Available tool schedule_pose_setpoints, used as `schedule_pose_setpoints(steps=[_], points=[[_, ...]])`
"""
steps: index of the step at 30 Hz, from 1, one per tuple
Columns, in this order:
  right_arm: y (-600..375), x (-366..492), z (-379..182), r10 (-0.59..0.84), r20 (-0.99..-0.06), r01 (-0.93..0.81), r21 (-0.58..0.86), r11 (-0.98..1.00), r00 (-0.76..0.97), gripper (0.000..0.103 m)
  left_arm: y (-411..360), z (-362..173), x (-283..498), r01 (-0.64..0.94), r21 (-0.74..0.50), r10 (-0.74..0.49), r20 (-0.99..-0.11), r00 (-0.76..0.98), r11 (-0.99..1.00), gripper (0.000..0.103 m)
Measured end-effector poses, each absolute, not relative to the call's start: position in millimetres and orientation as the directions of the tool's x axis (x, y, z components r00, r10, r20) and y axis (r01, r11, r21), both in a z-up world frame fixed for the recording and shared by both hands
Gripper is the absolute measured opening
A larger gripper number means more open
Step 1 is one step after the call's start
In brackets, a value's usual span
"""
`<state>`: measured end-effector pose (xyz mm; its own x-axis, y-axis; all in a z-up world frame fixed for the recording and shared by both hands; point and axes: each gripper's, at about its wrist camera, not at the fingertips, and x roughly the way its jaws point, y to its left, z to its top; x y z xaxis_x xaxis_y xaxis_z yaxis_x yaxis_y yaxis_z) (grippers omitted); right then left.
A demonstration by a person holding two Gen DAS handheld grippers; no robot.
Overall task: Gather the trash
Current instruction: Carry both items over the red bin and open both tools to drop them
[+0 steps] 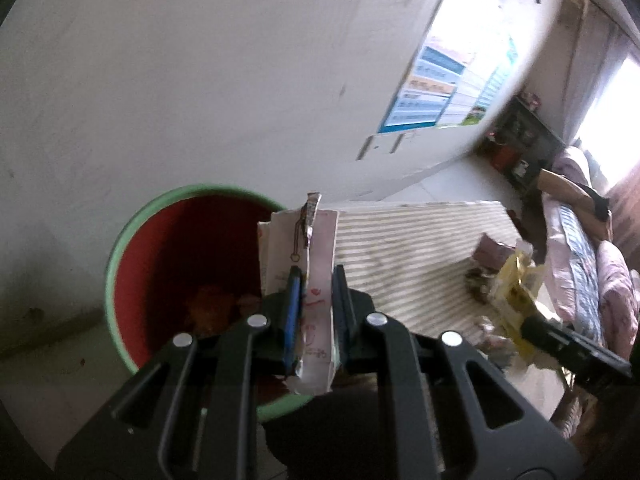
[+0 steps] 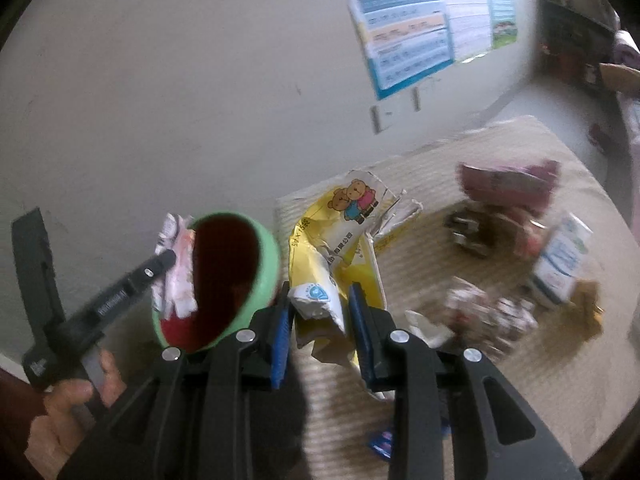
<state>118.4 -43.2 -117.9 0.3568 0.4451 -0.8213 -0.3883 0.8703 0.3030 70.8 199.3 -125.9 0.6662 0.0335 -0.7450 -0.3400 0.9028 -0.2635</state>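
My left gripper [image 1: 316, 280] is shut on a flattened white and pink carton [image 1: 316, 264], held just over the near rim of a green bin with a red inside [image 1: 168, 248]. Orange scraps lie at the bin's bottom. In the right wrist view my right gripper [image 2: 320, 300] is shut on a crumpled yellow bag with cartoon bears [image 2: 340, 232], right beside the same green bin [image 2: 240, 264]. The left gripper [image 2: 160, 264] with its pink-white carton [image 2: 178, 264] shows at the bin's far side, a hand [image 2: 76, 400] holding its handle.
A low table with a striped beige cloth [image 2: 460, 380] carries several more wrappers: a pink packet [image 2: 508, 184], a blue and white carton [image 2: 560, 260], crumpled paper [image 2: 488, 316]. A white wall with a poster [image 2: 404, 32] stands behind. A sofa with pink bedding [image 1: 588, 264] lies at right.
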Motion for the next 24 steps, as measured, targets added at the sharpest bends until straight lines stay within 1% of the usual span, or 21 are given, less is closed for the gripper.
schedule_pose_setpoints(steps=[5, 11, 17, 24], points=[[5.5, 128.6, -125.6, 0.485, -0.818, -0.449, 0.324, 0.833, 0.308, 0.027, 225.3, -143.5, 68.1, -0.398, -0.261, 0.055, -0.775, 0.629, 0.88, 0.015], [62.8, 133.9, -139.9, 0.516, -0.828, -0.533, 0.34, 0.775, 0.222, 0.028, 247.9, -154.3, 64.8, -0.445, -0.246, 0.088, -0.789, 0.608, 0.861, 0.015], [93.3, 129.8, -152.1, 0.524, -0.837, -0.589, 0.344, 0.731, 0.161, 0.03, 261.0, -158.1, 63.1, -0.472, -0.242, 0.104, -0.796, 0.596, 0.848, 0.015], [104.3, 125.2, -149.3, 0.53, -0.833, -0.615, 0.335, 0.714, 0.161, 0.03, 268.9, -160.9, 61.4, -0.5, -0.236, 0.122, -0.803, 0.584, 0.833, 0.017]])
